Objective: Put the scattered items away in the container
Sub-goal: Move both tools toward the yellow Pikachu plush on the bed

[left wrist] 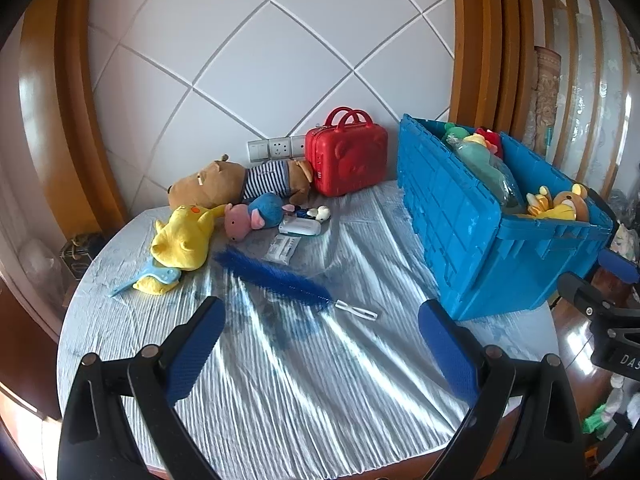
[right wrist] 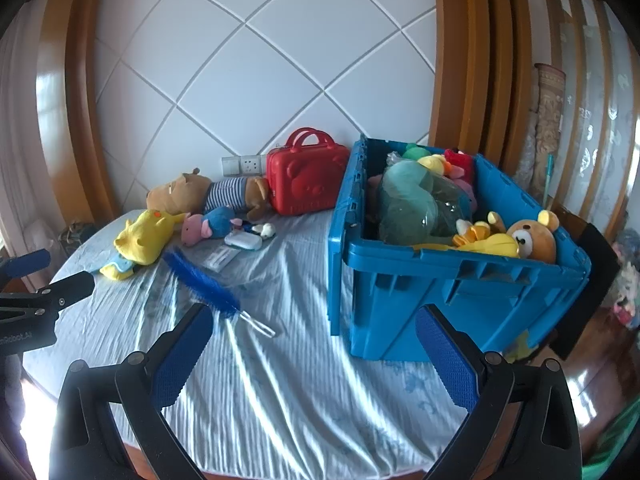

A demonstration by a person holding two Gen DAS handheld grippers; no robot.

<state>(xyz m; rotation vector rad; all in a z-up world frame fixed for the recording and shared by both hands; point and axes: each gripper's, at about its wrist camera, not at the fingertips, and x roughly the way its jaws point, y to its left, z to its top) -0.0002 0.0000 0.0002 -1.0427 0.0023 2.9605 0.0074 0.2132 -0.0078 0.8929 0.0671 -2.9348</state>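
Note:
A blue plastic crate [left wrist: 480,236] [right wrist: 440,292] stands on the right of the round table, holding several plush toys. Scattered at the far left lie a brown plush in a striped shirt [left wrist: 240,182] [right wrist: 208,194], a yellow plush [left wrist: 184,240] [right wrist: 144,236], a pink and blue plush [left wrist: 256,214] [right wrist: 208,226], a white case [left wrist: 300,227] [right wrist: 244,240] and a flat packet [left wrist: 282,249]. A blue feather brush [left wrist: 276,276] [right wrist: 204,280] lies nearer. My left gripper [left wrist: 320,344] and right gripper [right wrist: 312,350] hang open over bare cloth, holding nothing.
A red bear-faced case [left wrist: 348,162] [right wrist: 306,178] stands against the tiled wall behind the toys. A light blue wrinkled cloth [left wrist: 300,380] covers the table. A small blue handled tool [left wrist: 152,280] pokes from under the yellow plush. Wooden frames flank the wall.

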